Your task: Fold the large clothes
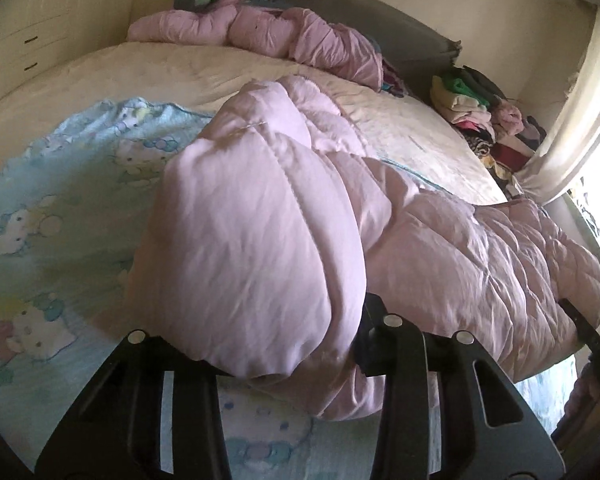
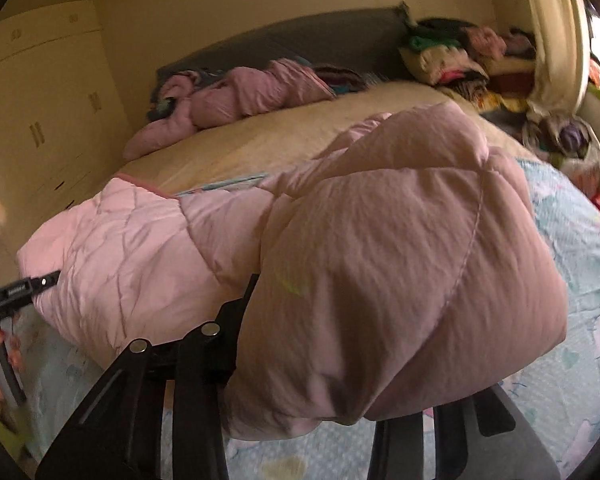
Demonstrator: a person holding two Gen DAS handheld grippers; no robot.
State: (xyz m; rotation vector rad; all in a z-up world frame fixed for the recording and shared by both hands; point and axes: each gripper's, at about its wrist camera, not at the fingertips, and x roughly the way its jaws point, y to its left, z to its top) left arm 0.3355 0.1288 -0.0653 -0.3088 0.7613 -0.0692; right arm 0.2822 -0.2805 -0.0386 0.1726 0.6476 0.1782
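A large pink quilted comforter (image 1: 252, 216) lies bunched across the near part of the bed; it also shows in the right wrist view (image 2: 400, 248). My left gripper (image 1: 300, 364) is shut on one thick corner of it, which bulges over the fingers. My right gripper (image 2: 300, 360) is shut on the other corner, whose fold hides the right finger. The right gripper's tip (image 1: 580, 320) shows at the comforter's far end in the left wrist view. The left gripper (image 2: 24, 292) and the hand holding it show at the left edge of the right wrist view.
A light blue cartoon-print sheet (image 1: 52, 216) covers the near bed, over a cream sheet (image 1: 180, 68). A second pink quilt (image 1: 268, 36) lies crumpled by the grey headboard (image 1: 380, 32). A pile of clothes (image 1: 484, 120) sits right of the bed. Cream wardrobes (image 2: 32, 120) stand left.
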